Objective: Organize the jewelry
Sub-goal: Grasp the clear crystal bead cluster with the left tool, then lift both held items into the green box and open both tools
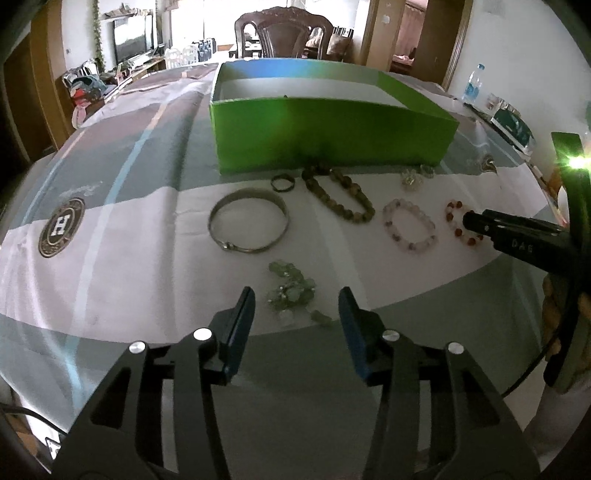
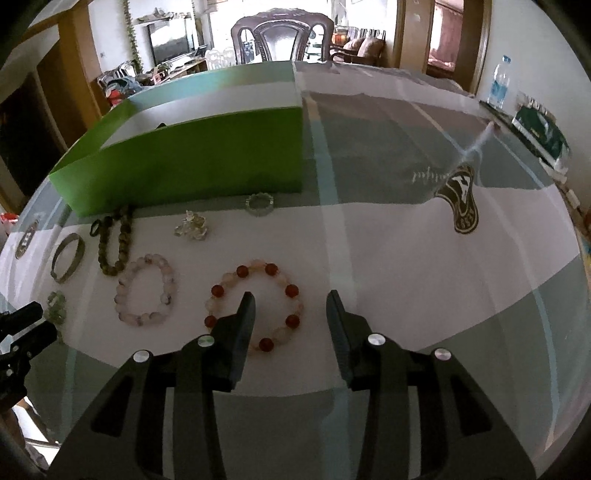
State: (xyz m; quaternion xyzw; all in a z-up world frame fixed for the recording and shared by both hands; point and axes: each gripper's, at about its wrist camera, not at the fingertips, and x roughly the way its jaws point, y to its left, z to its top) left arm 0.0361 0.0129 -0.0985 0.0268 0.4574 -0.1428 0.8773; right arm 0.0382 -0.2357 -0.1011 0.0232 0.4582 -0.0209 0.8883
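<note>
An open green box [image 1: 332, 136] stands on the table behind a row of jewelry; it also shows in the right wrist view [image 2: 192, 158]. My left gripper [image 1: 297, 295] is open, just short of a pale green bead bracelet [image 1: 291, 286]. A silver bangle [image 1: 248, 225], a dark ring [image 1: 283, 182], a brown bead strand [image 1: 338, 194] and a pink bead bracelet [image 1: 409, 225] lie beyond. My right gripper [image 2: 291, 301] is open over the right side of a red and peach bead bracelet [image 2: 255, 304], its left finger inside the loop. It also shows in the left wrist view [image 1: 471, 219].
A clear crystal piece [image 2: 192, 227] and a small pale bead ring [image 2: 259, 204] lie in front of the box. The patterned tablecloth [image 2: 424, 277] has round logo patches. A water bottle [image 2: 498, 83] and a dark box [image 2: 539, 129] sit at the far right; a chair [image 1: 284, 35] stands behind.
</note>
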